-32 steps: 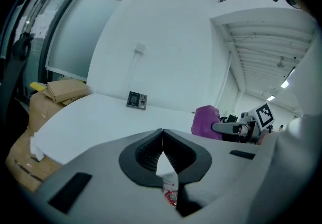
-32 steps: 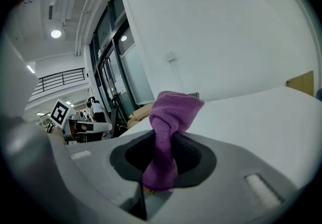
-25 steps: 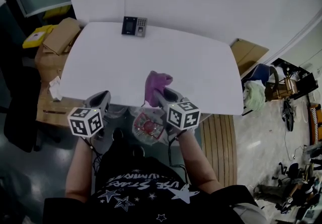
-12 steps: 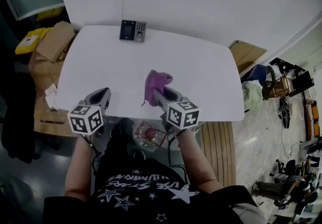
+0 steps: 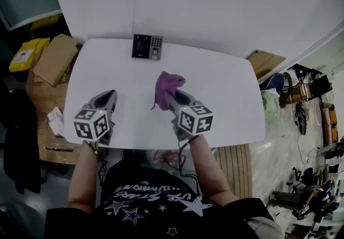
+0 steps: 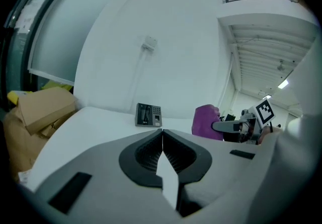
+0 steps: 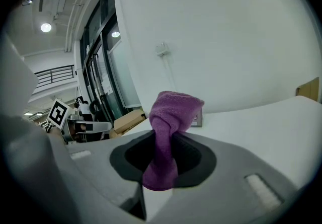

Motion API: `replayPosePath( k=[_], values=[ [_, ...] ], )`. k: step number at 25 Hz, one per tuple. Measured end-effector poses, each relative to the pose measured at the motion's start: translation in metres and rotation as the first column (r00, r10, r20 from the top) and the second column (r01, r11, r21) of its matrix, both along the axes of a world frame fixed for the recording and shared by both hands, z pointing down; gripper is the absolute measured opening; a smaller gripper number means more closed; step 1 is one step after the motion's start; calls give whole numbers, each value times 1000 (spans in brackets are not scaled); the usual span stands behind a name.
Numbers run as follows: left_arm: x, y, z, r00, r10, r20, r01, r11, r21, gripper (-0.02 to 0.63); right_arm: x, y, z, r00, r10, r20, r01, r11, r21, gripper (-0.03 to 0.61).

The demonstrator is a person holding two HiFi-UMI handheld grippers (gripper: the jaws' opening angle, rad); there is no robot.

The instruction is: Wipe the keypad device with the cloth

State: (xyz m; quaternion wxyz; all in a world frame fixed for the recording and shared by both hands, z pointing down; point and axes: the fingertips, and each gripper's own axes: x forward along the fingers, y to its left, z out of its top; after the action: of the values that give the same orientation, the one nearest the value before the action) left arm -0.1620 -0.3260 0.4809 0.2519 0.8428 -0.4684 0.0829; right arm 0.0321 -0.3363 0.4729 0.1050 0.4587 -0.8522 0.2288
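The keypad device (image 5: 147, 46) is a small dark box with a screen and grey keys, lying at the far edge of the white table (image 5: 226, 87); it also shows in the left gripper view (image 6: 148, 115). My right gripper (image 5: 167, 94) is shut on the purple cloth (image 5: 167, 84), which bunches above its jaws (image 7: 168, 117) and hides most of the keypad device (image 7: 197, 117) behind it. My left gripper (image 5: 110, 96) hovers over the table's near left part, jaws closed together with nothing in them (image 6: 162, 132). Both grippers are well short of the keypad.
Cardboard boxes (image 5: 54, 58) and a yellow packet (image 5: 24, 52) lie left of the table. A cardboard piece (image 5: 264, 62) and clutter stand to the right. A white wall (image 5: 215, 1) rises just behind the table. A pink-filled bag (image 5: 171, 158) sits under the table's near edge.
Both grippers have moved forward over the table, toward the keypad device, the right one carrying the purple cloth. The table's near edge now lies behind the grippers.
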Motion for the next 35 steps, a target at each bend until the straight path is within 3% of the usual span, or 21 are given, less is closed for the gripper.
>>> replayPosePath(
  k=[20, 35],
  values=[
    [-42, -183, -9, 997, 76, -35, -76, 997, -2, 9, -62, -171, 4, 998, 34, -47, -35, 999, -16, 92],
    [-66, -241, 30, 997, 63, -49, -65, 996, -58, 9, -116, -254, 59, 992, -45, -114, 35, 996, -87, 92]
  ],
)
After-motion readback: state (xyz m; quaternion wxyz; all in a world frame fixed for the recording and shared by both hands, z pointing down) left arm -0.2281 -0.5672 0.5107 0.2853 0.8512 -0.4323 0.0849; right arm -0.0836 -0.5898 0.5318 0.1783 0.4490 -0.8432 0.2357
